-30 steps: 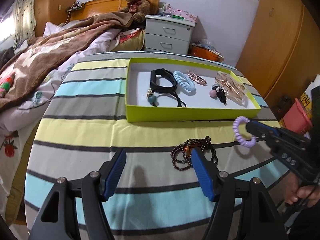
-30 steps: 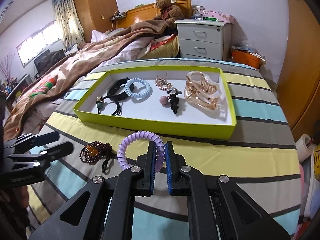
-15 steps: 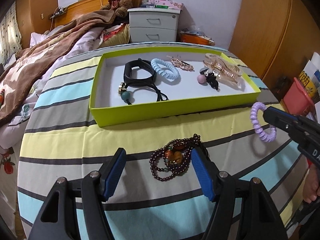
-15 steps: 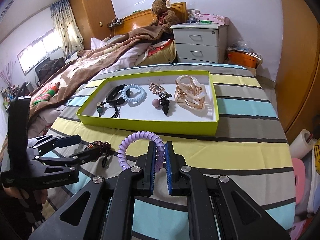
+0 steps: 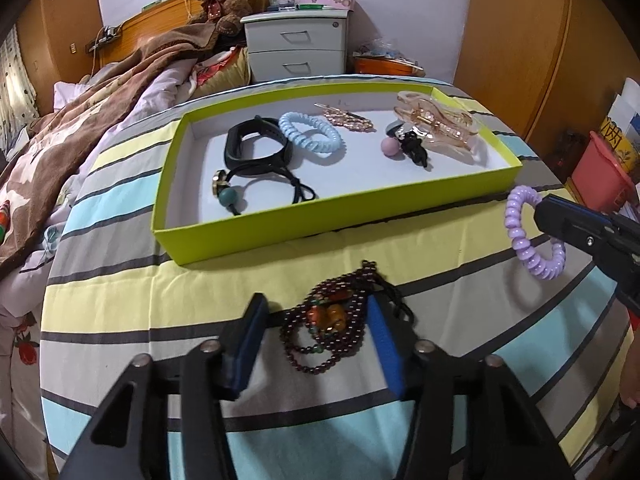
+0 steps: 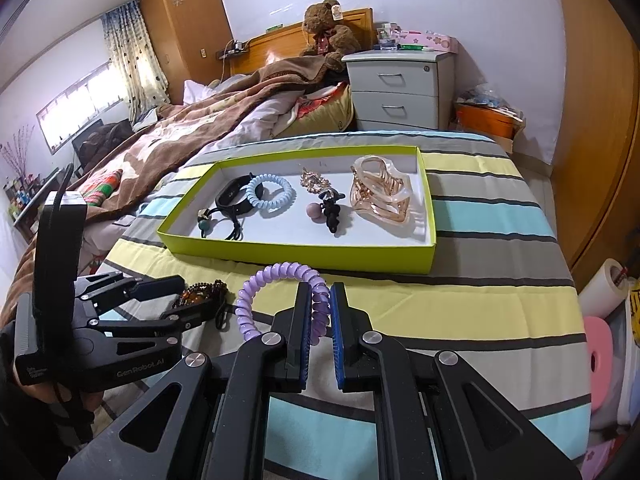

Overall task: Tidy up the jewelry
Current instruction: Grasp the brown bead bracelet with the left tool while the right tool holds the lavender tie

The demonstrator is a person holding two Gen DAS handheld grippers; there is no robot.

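Left hand-held gripper (image 5: 316,332), jaws closing around a limp, loose bead bracelet (image 5: 330,322), best pinched mid-coil; right hand-held gripper (image 6: 319,312) clamps a springy purple coil hair tie (image 6: 276,294) at three o'clock.

Both tools, left tool (image 5: 314,338) and right tool (image 6: 321,334), are matte black with blue pads, silver screws; white lettering marks the left.

Striped cloth (image 6: 460,300) right of bead bracelet (image 5: 332,328) bare; green tray (image 6: 304,250) wall blocks beyond.

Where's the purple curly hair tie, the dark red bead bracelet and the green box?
Purple spiral hair tie (image 6: 276,274), right wrist view, top curve.
Dark red bead bracelet (image 5: 332,328), left wrist view, middle.
Green box (image 5: 320,224), left wrist view, front wall.
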